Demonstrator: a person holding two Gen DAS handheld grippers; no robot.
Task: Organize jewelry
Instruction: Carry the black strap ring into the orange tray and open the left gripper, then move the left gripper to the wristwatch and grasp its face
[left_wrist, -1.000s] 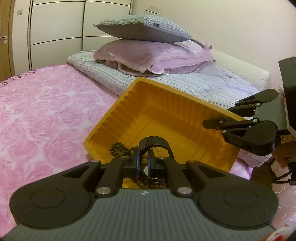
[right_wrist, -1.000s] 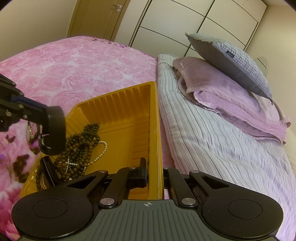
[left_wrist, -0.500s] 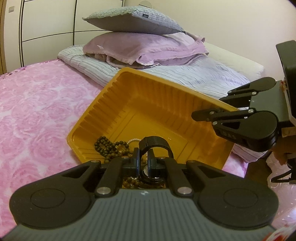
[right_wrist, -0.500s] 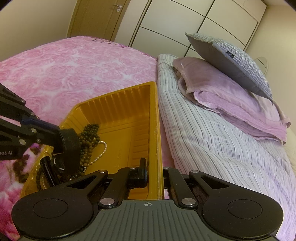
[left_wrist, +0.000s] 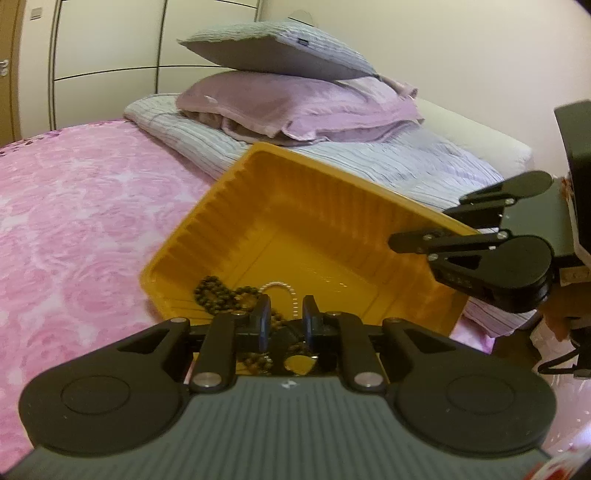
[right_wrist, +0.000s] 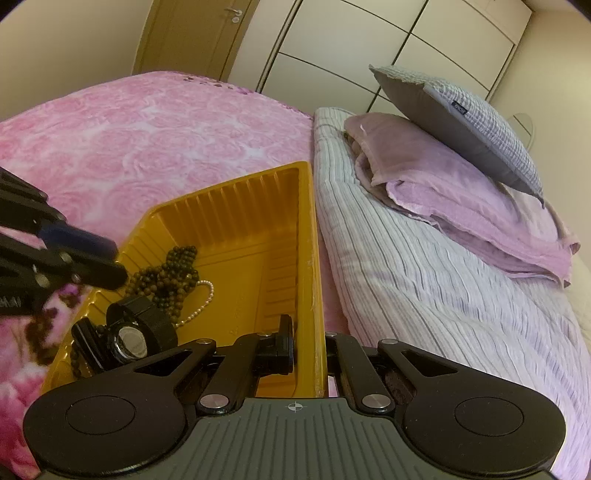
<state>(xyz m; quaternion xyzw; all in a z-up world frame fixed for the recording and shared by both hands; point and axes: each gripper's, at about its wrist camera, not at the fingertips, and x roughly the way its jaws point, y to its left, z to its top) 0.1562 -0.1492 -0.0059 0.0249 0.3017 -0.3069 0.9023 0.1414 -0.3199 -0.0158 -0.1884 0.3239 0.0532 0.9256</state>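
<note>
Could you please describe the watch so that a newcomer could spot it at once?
On the pink bed sits a yellow tray. The watch lies in its near corner, beside the dark beads and the pearl strand. It alone is black, with a round face and a looped strap.

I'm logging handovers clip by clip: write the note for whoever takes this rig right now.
Left gripper: open, empty, above the near end of the ribbed yellow plastic tray.
Right gripper: shut on the tray's right rim.
In the tray: black wristwatch, dark brown bead strand, white pearl string.
Done: those three pieces are in the tray.
Left: no other jewelry is identifiable in view; check the pink floral bedspread nearby.
</note>
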